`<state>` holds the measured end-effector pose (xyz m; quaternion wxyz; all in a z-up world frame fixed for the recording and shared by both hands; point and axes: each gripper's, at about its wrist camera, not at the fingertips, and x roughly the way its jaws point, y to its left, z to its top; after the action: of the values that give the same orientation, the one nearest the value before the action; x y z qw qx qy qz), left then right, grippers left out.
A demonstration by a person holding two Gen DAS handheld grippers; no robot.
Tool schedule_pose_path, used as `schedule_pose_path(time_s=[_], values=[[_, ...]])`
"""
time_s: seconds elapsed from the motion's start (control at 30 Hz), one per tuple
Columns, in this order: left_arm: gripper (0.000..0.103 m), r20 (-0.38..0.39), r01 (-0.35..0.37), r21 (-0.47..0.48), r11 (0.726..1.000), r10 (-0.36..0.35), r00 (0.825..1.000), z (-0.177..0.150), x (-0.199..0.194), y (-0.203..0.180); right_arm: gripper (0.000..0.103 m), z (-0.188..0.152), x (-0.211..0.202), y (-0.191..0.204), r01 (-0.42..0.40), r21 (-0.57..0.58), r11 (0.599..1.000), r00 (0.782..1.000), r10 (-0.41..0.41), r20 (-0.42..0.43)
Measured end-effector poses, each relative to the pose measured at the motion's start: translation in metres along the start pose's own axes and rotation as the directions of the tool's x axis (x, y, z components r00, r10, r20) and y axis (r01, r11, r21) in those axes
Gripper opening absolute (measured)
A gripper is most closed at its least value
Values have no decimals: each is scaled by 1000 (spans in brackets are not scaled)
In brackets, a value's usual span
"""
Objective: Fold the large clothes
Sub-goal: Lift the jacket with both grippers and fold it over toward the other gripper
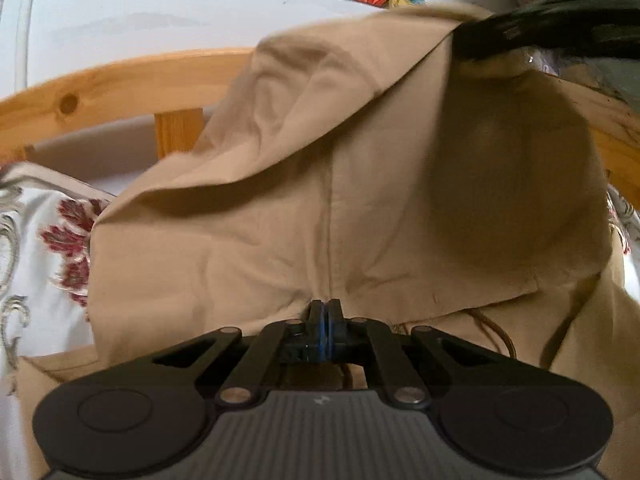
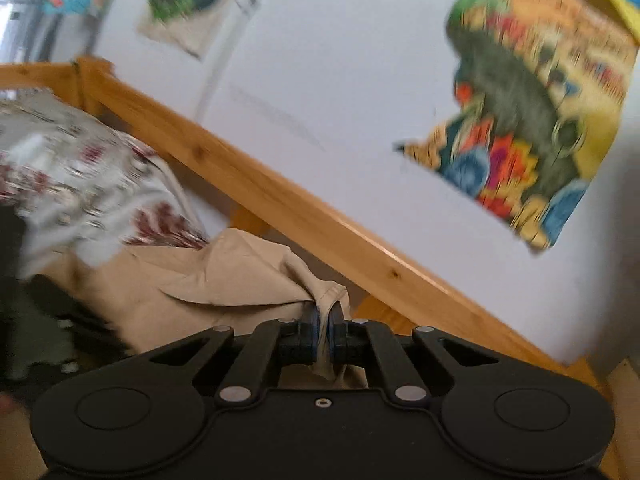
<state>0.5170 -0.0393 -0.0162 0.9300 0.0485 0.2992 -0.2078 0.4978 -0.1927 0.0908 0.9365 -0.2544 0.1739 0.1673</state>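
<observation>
The left hand-held gripper (image 1: 325,308) points slightly downward, its jaws pinched together on a seam of the beige garment (image 1: 320,184), which rises in front of it and drapes toward twelve o'clock over the wooden bed frame (image 1: 120,80). The right hand-held gripper (image 2: 324,320) is rolled to one side, so the bed frame (image 2: 280,200) slants across its view, and its jaws are clamped on a bunched edge of the same beige garment (image 2: 224,276). From there the cloth trails toward nine o'clock, onto the floral bedding (image 2: 80,168).
</observation>
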Motion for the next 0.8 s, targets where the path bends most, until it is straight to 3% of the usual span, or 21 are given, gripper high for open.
schedule_pose_path(time_s=[0.1, 0.27, 0.4, 0.5, 0.53, 0.6, 0.7, 0.73, 0.8], values=[[2, -7, 15, -45, 999, -15, 1000, -9, -18, 2, 3, -2, -42, 12, -8, 15, 1000, 999, 8, 47], [3, 32, 132, -158, 979, -128, 991, -55, -88, 15, 4, -25, -101, 39, 27, -45, 999, 994, -22, 111], [3, 10, 195, -247, 949, -199, 980, -92, -138, 36, 5, -48, -136, 56, 34, -54, 998, 993, -28, 116], [3, 10, 212, -362, 908, -224, 975, -103, -156, 63, 5, -69, -161, 78, 47, -101, 994, 991, -34, 128], [3, 15, 223, -405, 887, -238, 971, -104, -157, 73, 6, -76, -168, 85, 49, -117, 992, 991, -34, 126], [18, 24, 267, -493, 828, -294, 956, -106, -156, 90, 7, -93, -182, 106, 55, -175, 983, 992, -34, 122], [29, 27, 278, -605, 746, -330, 944, -107, -141, 106, 8, -117, -201, 136, 58, -273, 960, 993, -28, 113], [29, 34, 292, -645, 706, -355, 934, -109, -137, 110, 8, -121, -206, 141, 58, -294, 954, 993, -26, 113], [31, 81, 337, -732, 593, -415, 906, -116, -129, 117, 8, -129, -215, 150, 57, -295, 954, 995, -28, 101]])
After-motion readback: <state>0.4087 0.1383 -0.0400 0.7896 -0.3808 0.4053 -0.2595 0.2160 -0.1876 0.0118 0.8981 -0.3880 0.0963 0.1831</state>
